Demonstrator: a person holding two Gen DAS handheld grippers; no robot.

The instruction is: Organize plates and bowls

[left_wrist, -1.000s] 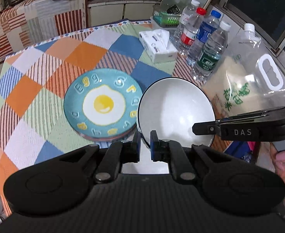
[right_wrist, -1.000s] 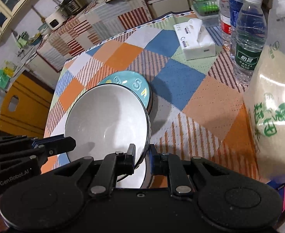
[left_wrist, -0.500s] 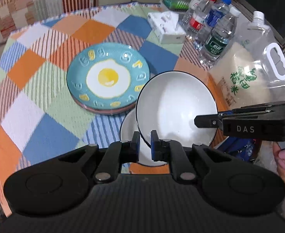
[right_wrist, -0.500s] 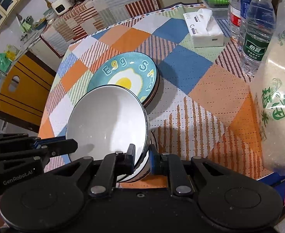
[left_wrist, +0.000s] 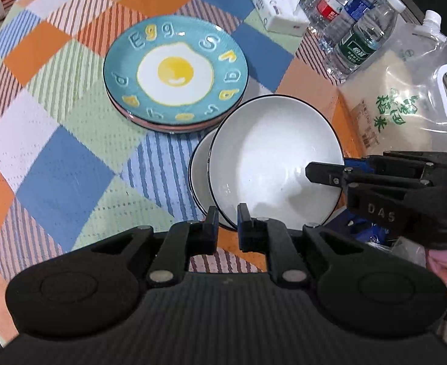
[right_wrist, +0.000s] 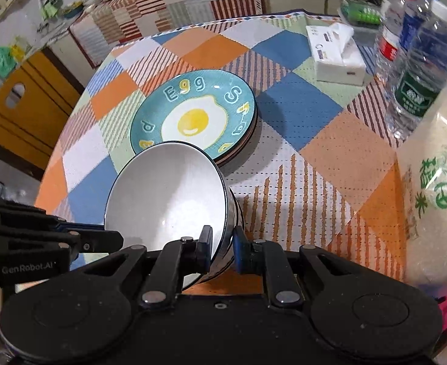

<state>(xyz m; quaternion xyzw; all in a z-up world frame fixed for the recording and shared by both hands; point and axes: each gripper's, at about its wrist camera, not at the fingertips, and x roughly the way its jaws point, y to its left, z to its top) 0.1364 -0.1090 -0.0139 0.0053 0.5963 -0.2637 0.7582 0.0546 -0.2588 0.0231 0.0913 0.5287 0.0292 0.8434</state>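
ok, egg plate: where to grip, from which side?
Its raised rim, one finger above, one below the lip: the egg plate lies flat atop a stack, so only the rim offers purchase. Probably come from its left edge in the left wrist view; the white bowl crowds the near-right edge.

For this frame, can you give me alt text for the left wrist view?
Both grippers, left and right, pinch the rim of a tilted white bowl just above a second bowl on a patchwork tablecloth. Behind sit stacked plates, the top one showing a fried egg, with a tissue box, water bottles and a rice bag.
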